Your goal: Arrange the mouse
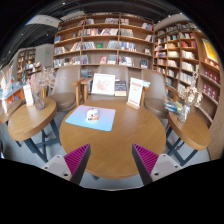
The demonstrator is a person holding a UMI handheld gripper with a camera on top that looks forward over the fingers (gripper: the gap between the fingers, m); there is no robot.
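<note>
Tall bookshelves [105, 38] packed with books run along the far wall and wrap around to your right. Below them you face three round wooden tables: the main table [112, 142] straight ahead of you, a second table [30, 118] to the left and a third table [192, 128] to the right, both cut off at their outer sides. Two chairs stand behind the main table, one chair [66, 86] at its left and another chair [155, 93] at its right. On the main table lies one light blue mat [88, 120], and beyond it stand two upright display cards [104, 85], their print too small to read. One white mouse [93, 114] sits on the mat, well beyond your gripper [110, 160] and a little left of its centre line. The gripper's two fingers are spread wide apart, holding nothing, each showing one pink pad [75, 156]. Small items on the side tables are too unclear to name.
</note>
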